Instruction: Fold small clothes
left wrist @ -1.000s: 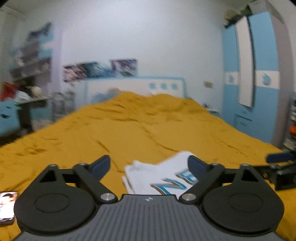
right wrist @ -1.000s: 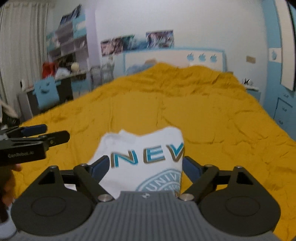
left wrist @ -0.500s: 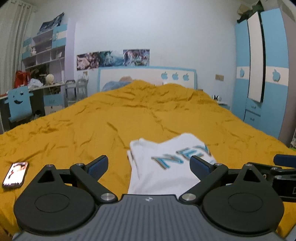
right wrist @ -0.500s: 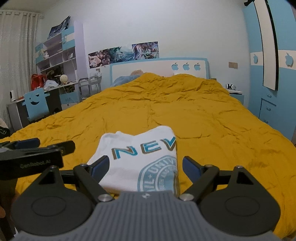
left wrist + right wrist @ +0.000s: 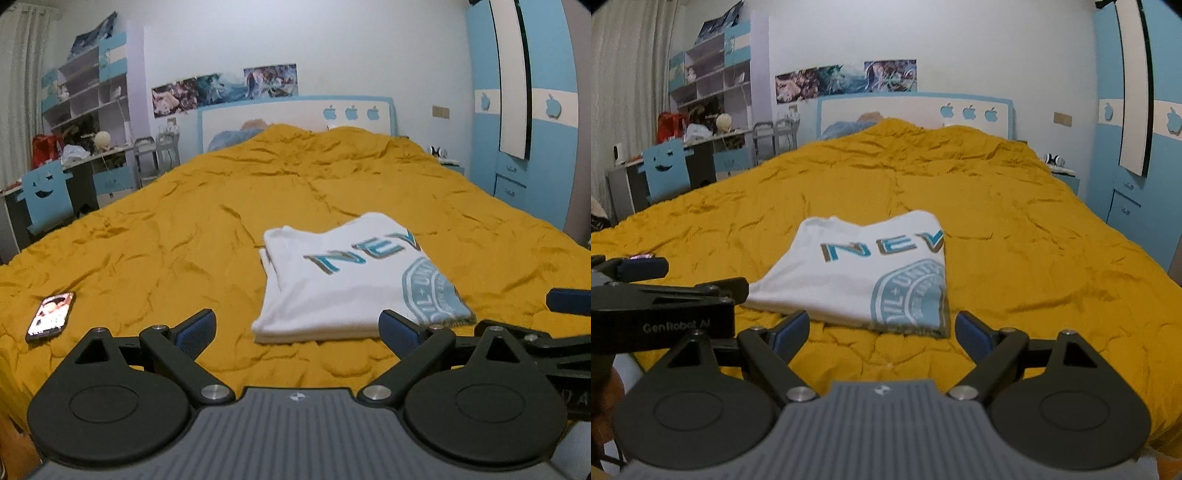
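A white T-shirt point(image 5: 351, 280) with blue lettering lies folded into a flat rectangle on the mustard-yellow bed cover point(image 5: 184, 229). It also shows in the right wrist view point(image 5: 864, 277). My left gripper point(image 5: 297, 328) is open and empty, held just short of the shirt's near edge. My right gripper point(image 5: 882, 330) is open and empty, also just short of the near edge. Each gripper shows at the side of the other's view, the right one point(image 5: 569, 301) and the left one point(image 5: 646, 269).
A phone point(image 5: 50, 315) lies on the cover at the left. A desk with a blue chair point(image 5: 46, 195) and shelves stand left of the bed. A blue wardrobe point(image 5: 517, 110) stands at the right, the headboard point(image 5: 295, 114) at the far end.
Both grippers have pulled back and up from the folded shirt. The shirt now lies clear in front of the open fingers. The phone has come into the left view.
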The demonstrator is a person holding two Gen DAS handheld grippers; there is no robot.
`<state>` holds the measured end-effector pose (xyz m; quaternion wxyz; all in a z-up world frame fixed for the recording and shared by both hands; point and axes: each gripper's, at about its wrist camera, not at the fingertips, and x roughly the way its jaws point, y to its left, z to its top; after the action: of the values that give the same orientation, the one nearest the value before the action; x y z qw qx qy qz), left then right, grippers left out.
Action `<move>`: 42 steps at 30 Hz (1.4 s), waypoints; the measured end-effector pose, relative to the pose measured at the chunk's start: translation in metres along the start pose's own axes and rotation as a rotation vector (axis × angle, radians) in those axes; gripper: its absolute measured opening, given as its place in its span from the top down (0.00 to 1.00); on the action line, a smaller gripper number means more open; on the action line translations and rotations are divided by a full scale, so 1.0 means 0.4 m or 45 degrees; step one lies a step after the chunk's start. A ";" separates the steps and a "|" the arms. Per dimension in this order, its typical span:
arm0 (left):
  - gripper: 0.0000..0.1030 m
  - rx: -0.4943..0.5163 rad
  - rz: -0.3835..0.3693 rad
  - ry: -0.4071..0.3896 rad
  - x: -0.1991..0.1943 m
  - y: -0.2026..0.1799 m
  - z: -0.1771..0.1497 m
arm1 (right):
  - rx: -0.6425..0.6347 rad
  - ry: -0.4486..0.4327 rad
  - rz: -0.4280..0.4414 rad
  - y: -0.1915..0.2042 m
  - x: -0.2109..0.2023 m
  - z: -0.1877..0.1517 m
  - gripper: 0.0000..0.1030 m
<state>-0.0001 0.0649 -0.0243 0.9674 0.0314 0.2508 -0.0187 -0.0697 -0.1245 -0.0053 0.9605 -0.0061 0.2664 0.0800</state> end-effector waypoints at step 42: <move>0.00 0.008 -0.003 0.041 -0.005 -0.007 -0.023 | 0.057 0.033 -0.010 -0.009 0.011 -0.011 0.20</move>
<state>-0.0064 0.0628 -0.0316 0.9631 0.0343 0.2663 -0.0203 -0.0675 -0.1278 -0.0114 0.9572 0.0135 0.2805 0.0702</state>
